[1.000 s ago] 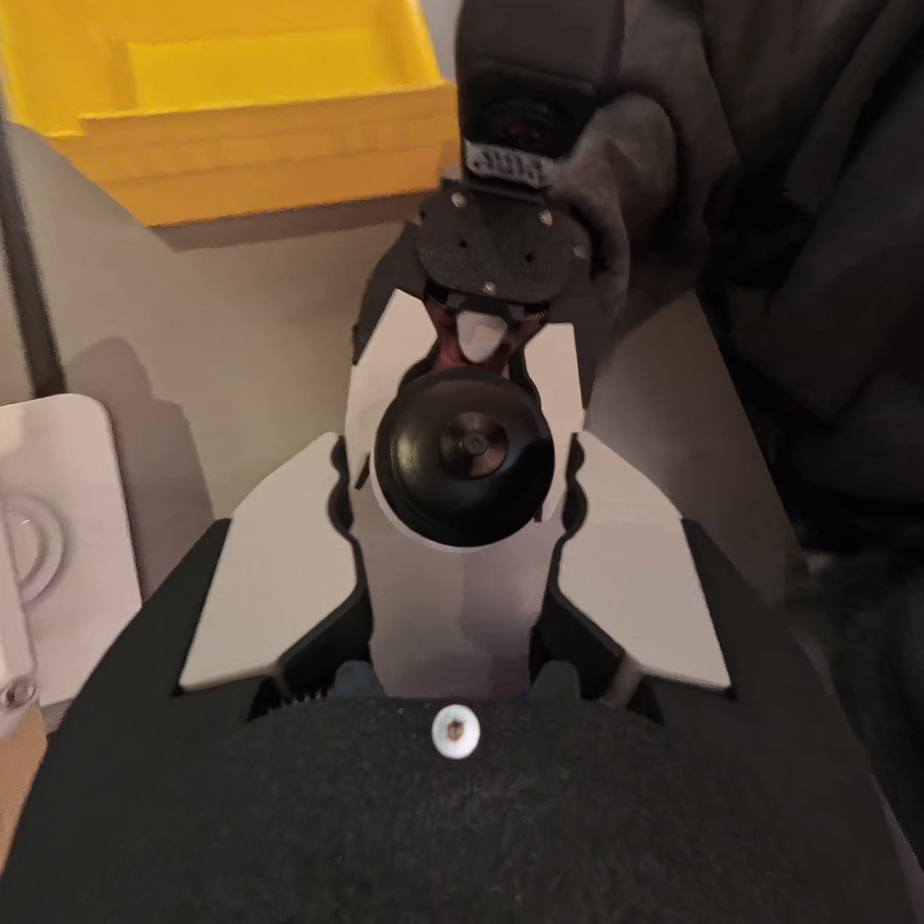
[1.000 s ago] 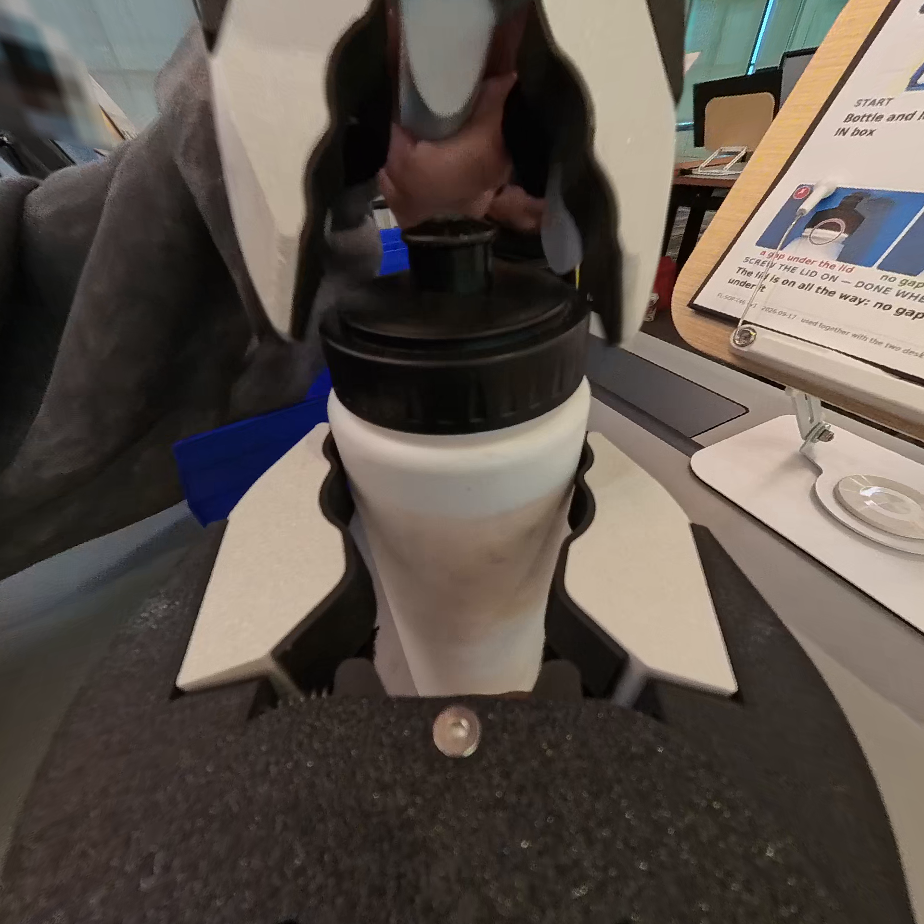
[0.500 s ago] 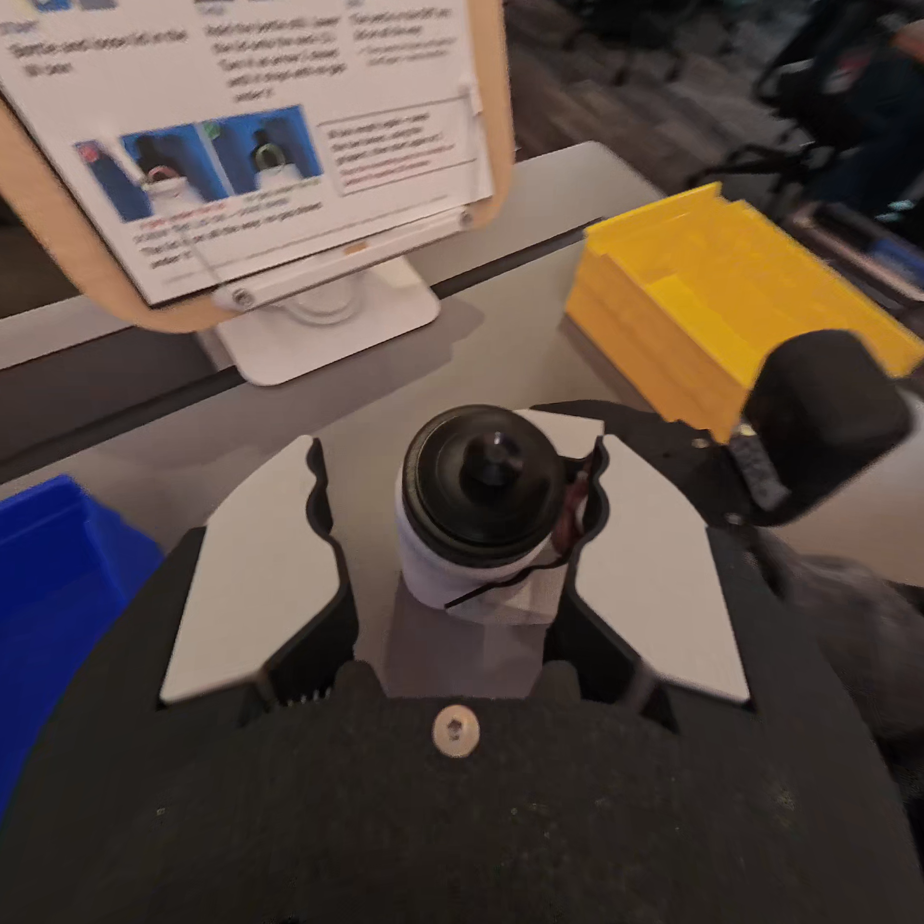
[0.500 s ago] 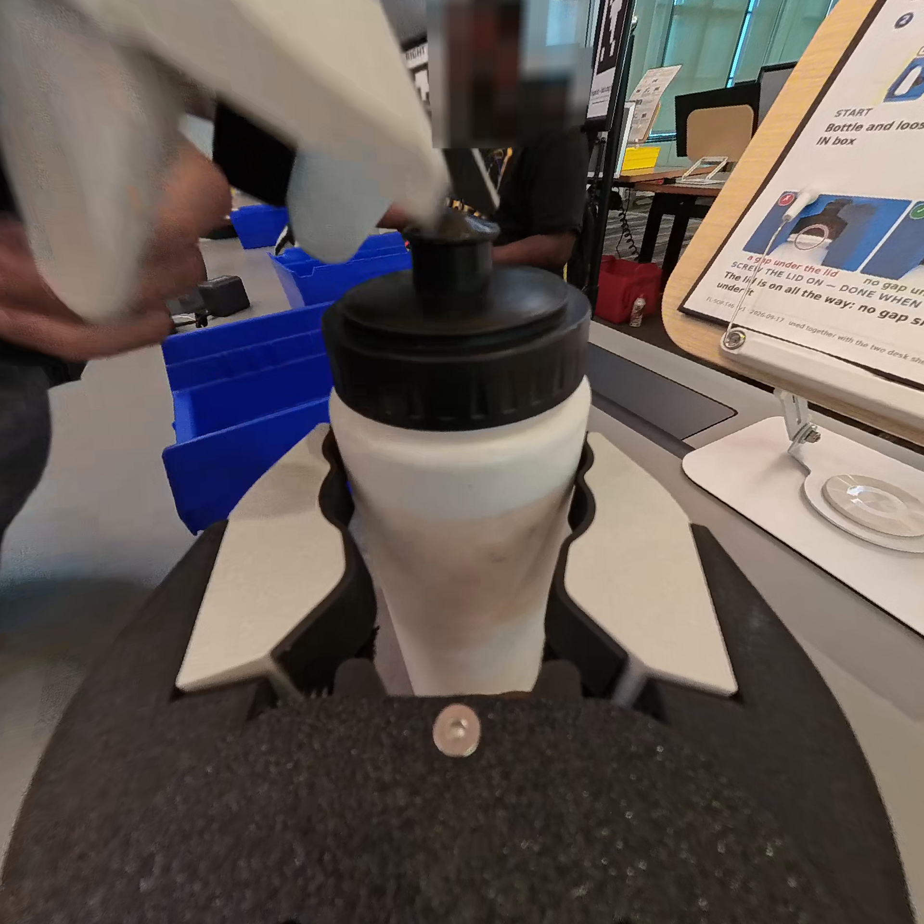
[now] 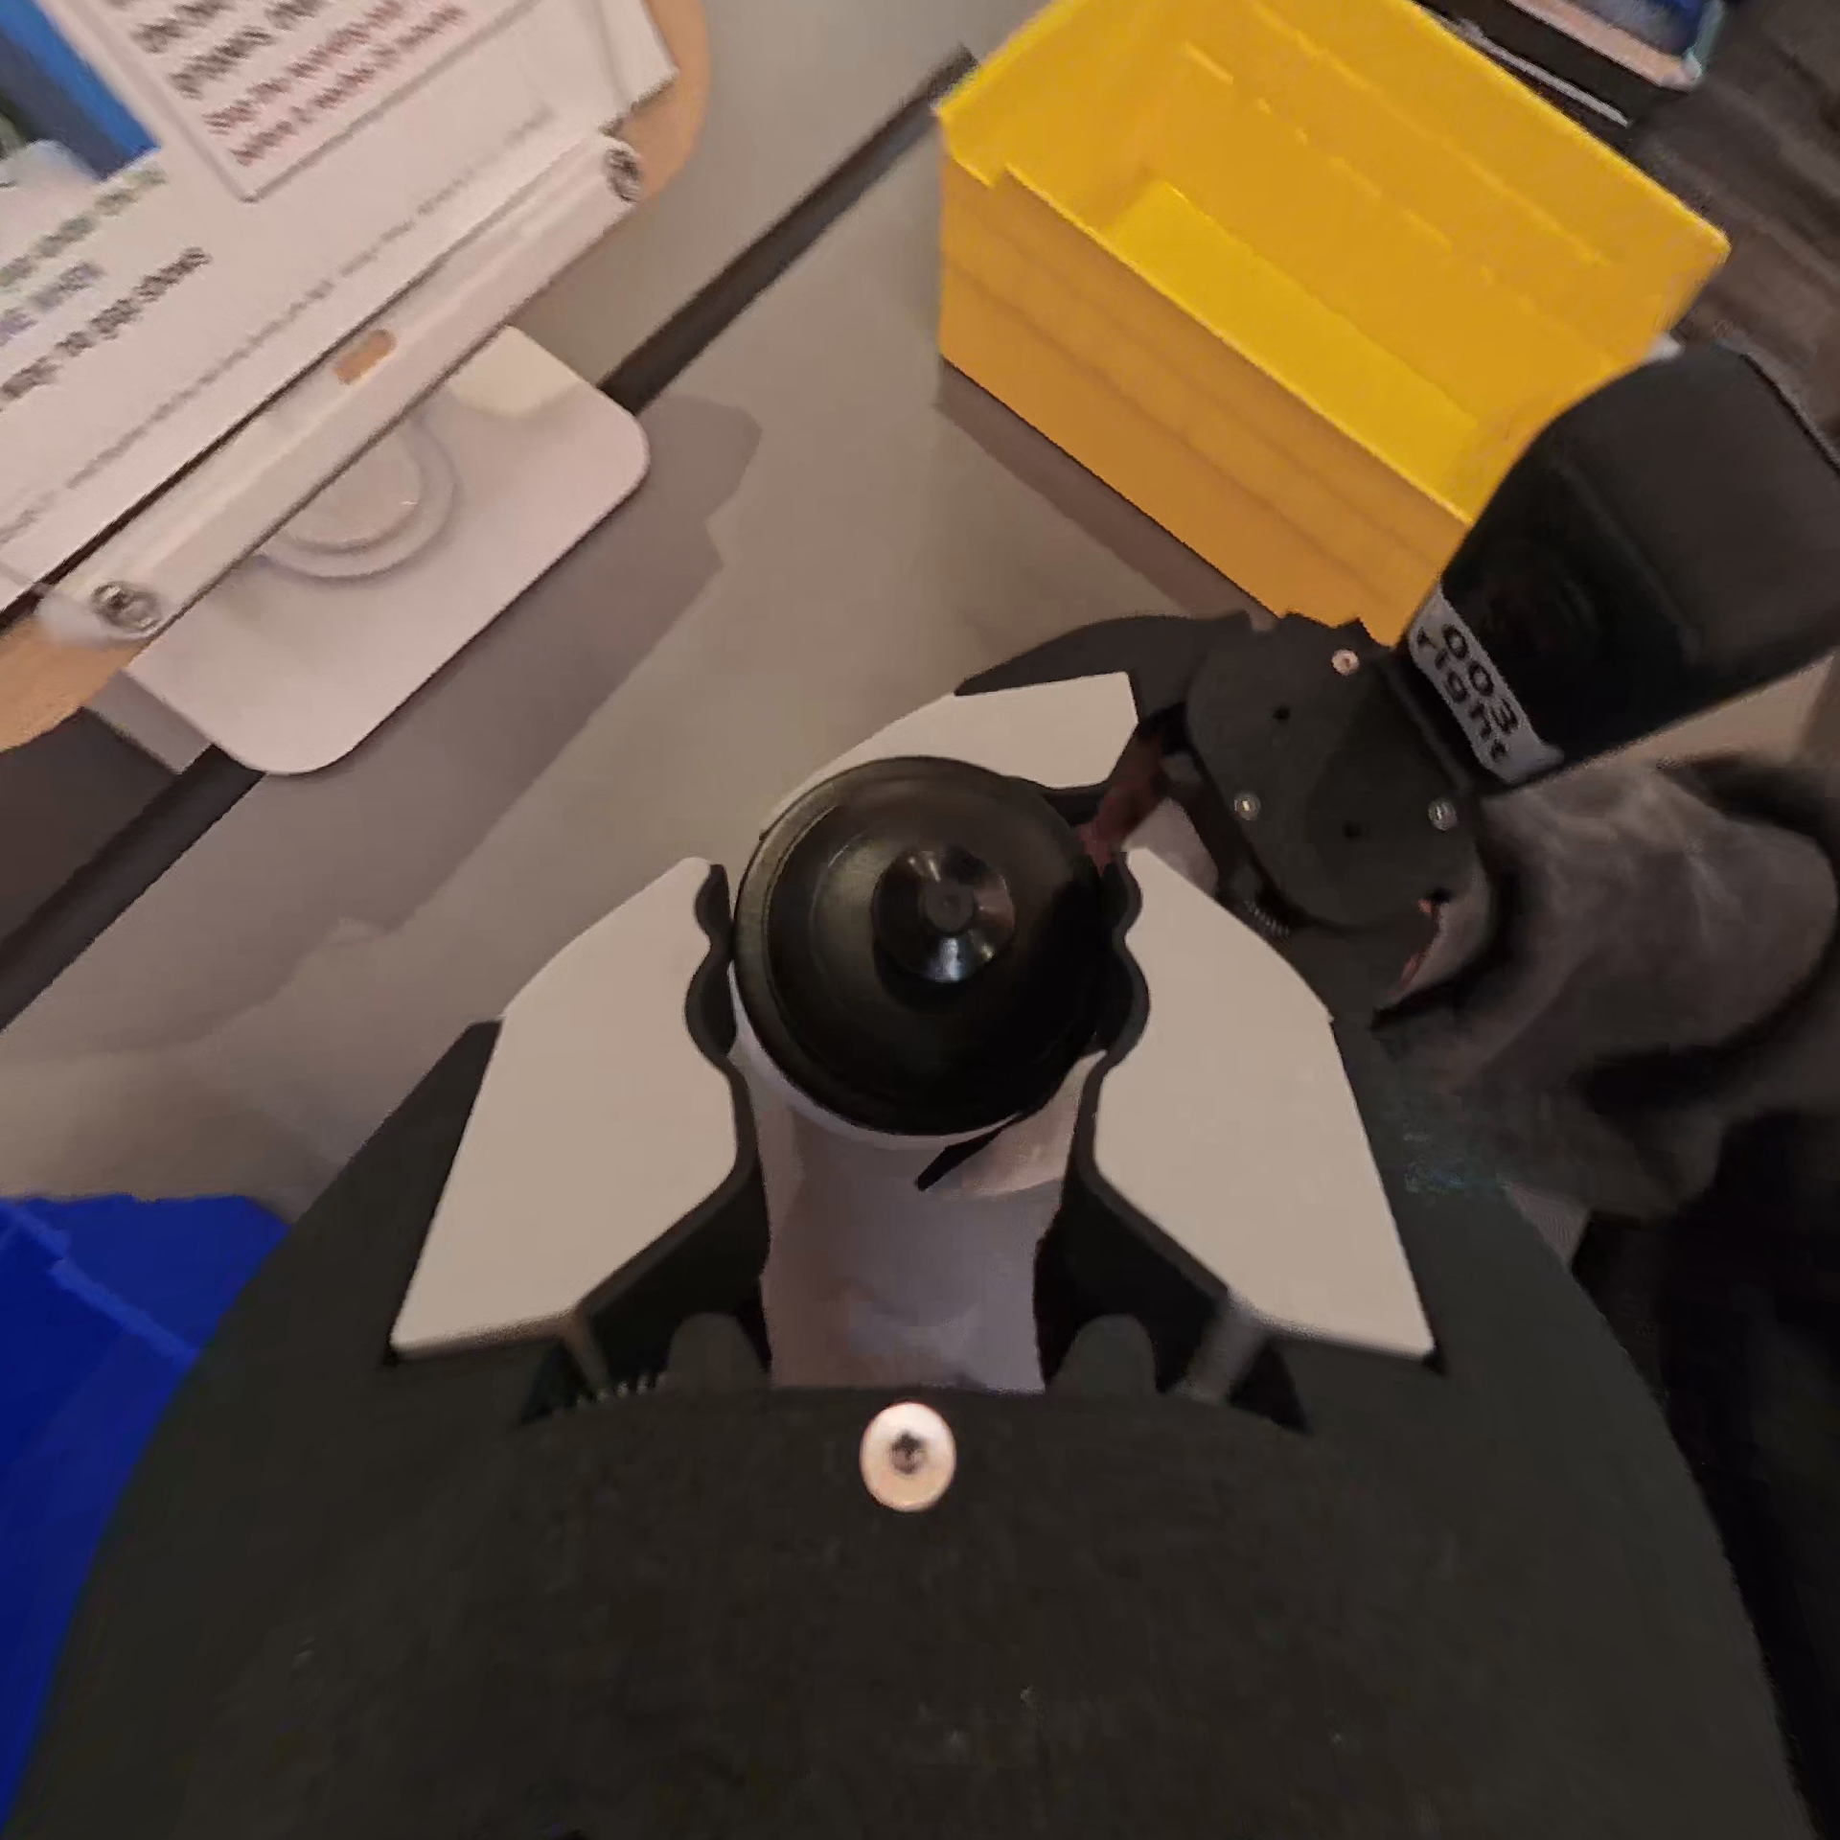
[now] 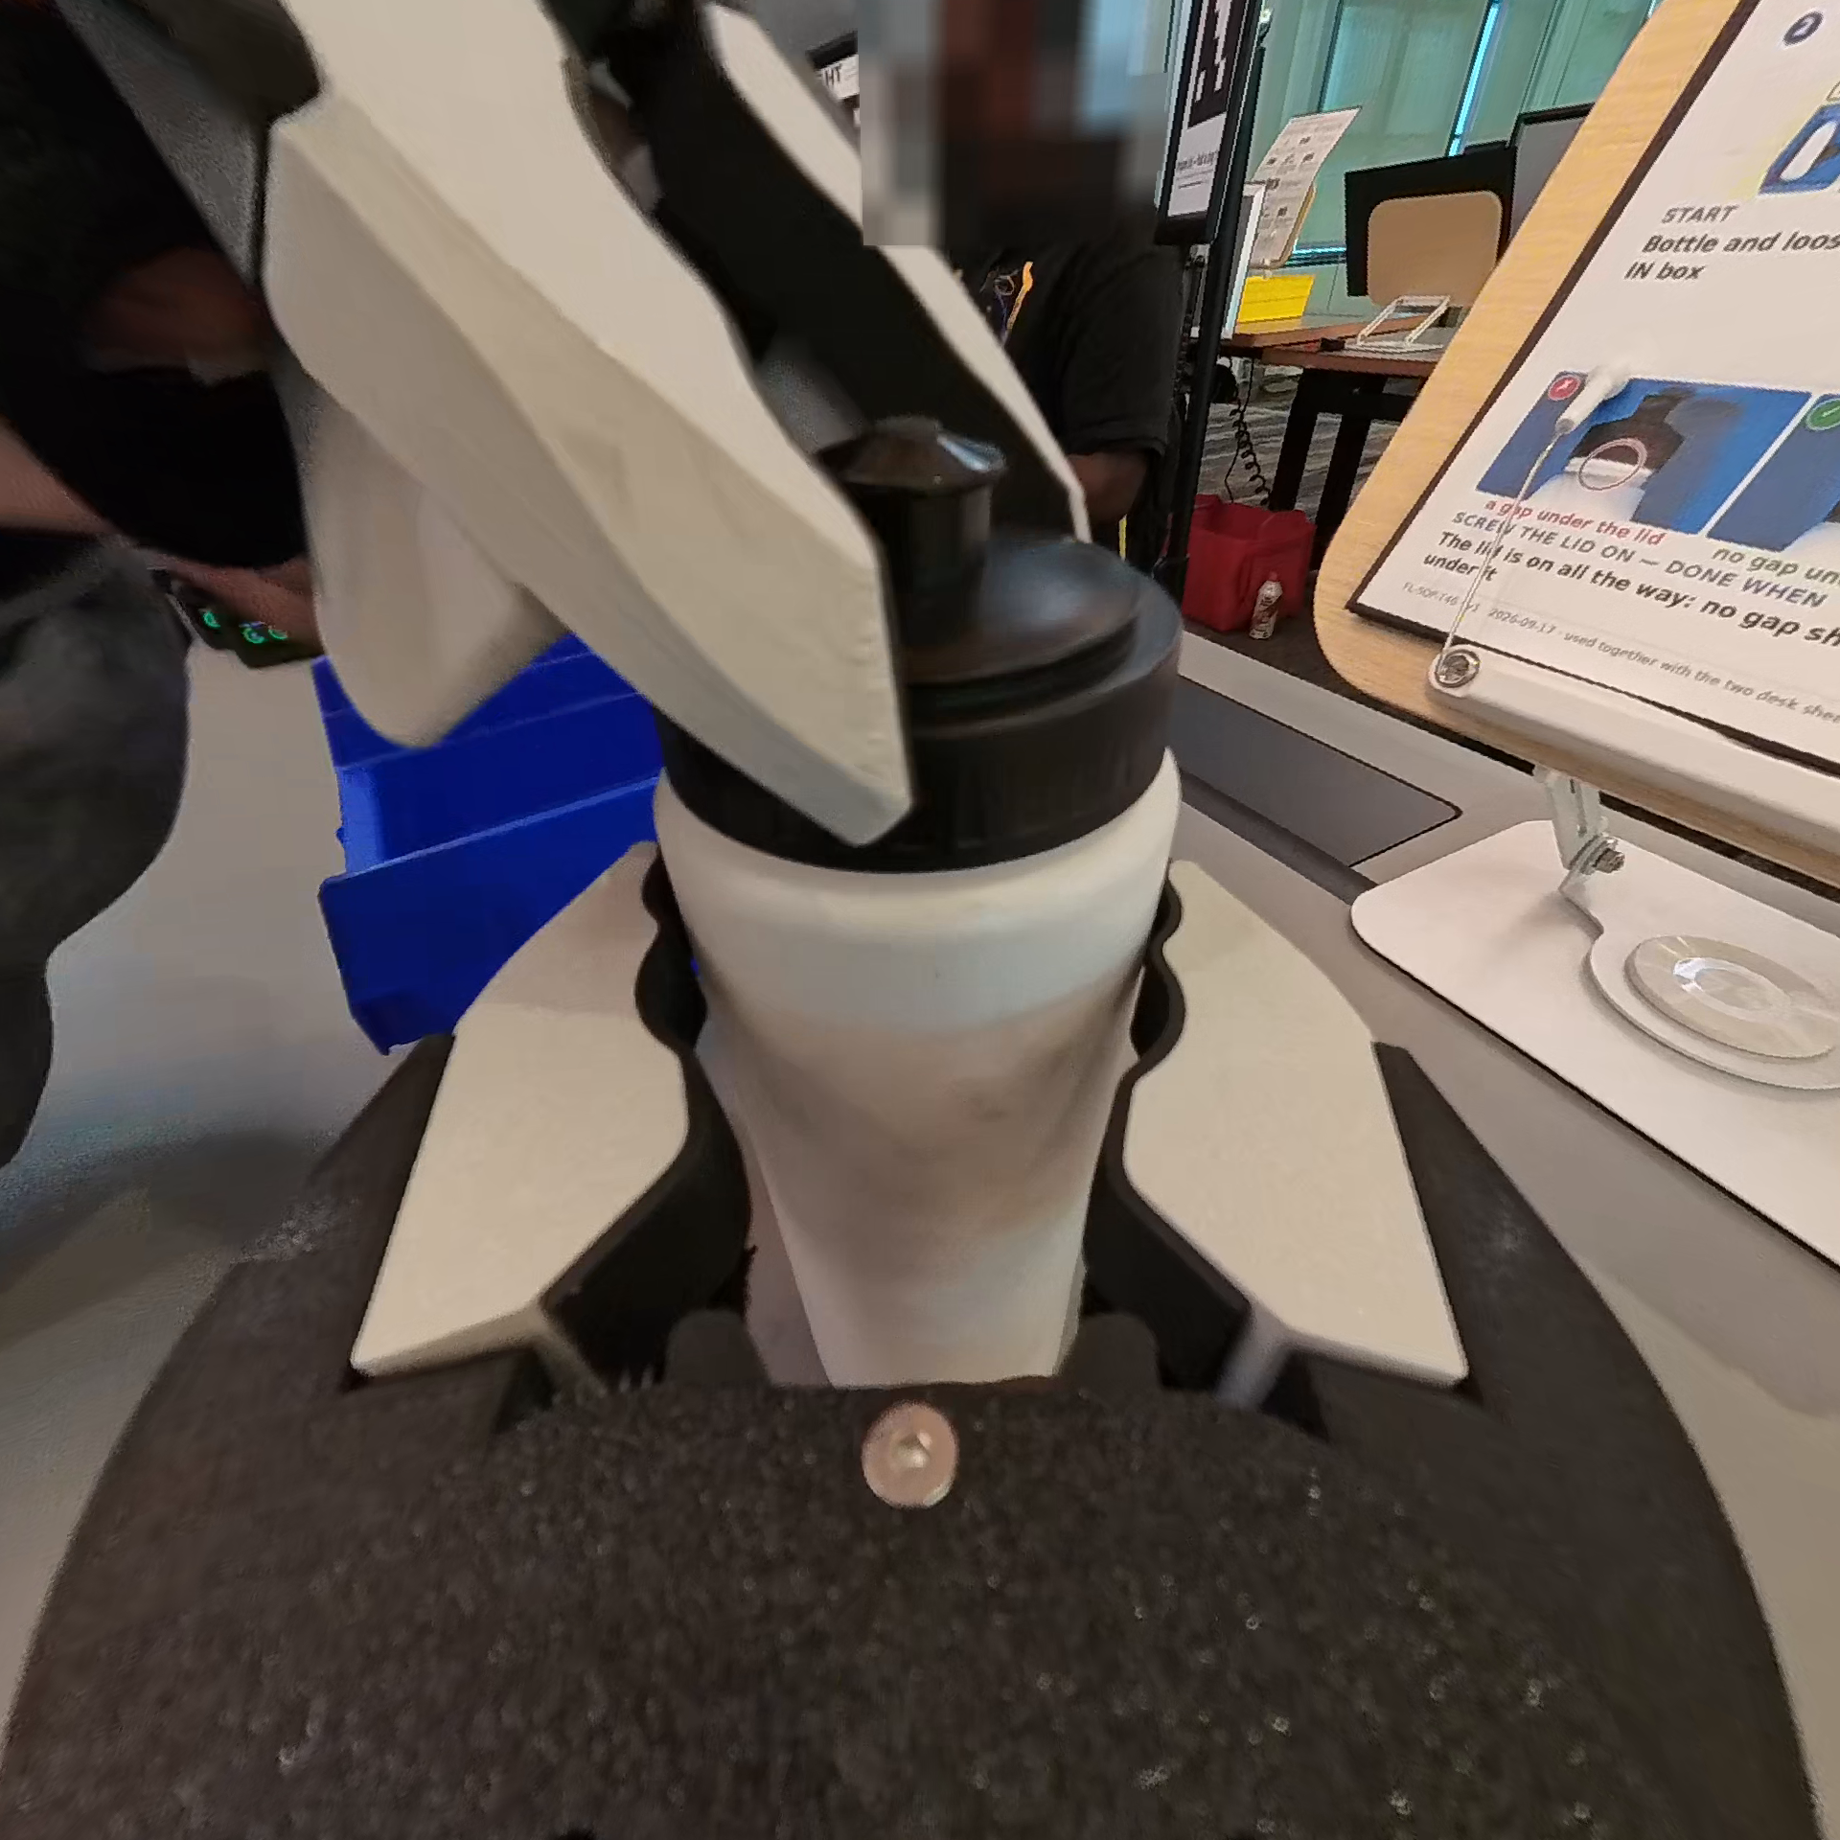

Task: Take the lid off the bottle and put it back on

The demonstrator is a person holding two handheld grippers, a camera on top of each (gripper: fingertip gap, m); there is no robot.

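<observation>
Grey tabletop (image 5: 797, 558) fills the scene, with an open room of desks and windows beyond it in the right wrist view. Down the middle stands the white bottle (image 6: 926, 1045), upright on the table, and the right gripper (image 6: 911, 956) has it clamped by the body, both white fingers (image 6: 558, 1125) pressed against its sides just under the shoulder. The black lid (image 6: 1055, 737) sits on the neck with its spout up, and no gap shows under its rim from this side.

From above comes the left gripper (image 5: 916, 956), tilted in over the top of the bottle. In its own view the jaws are narrowed around the lid (image 5: 916, 946), one finger (image 5: 607, 1125) on each side of the ribbed rim; both look to be touching it or very nearly so, though firm contact is hard to judge. The right wrist view shows one white finger lying across the lid's near edge.

Around the action: a yellow bin (image 5: 1294, 299) on the far side of the table, a blue bin (image 6: 478, 826) to the left, and a wooden instruction board (image 6: 1643, 398) tilted on its white stand (image 6: 1593, 956) to the right. A person in dark clothing (image 6: 1075, 329) sits in the background.
</observation>
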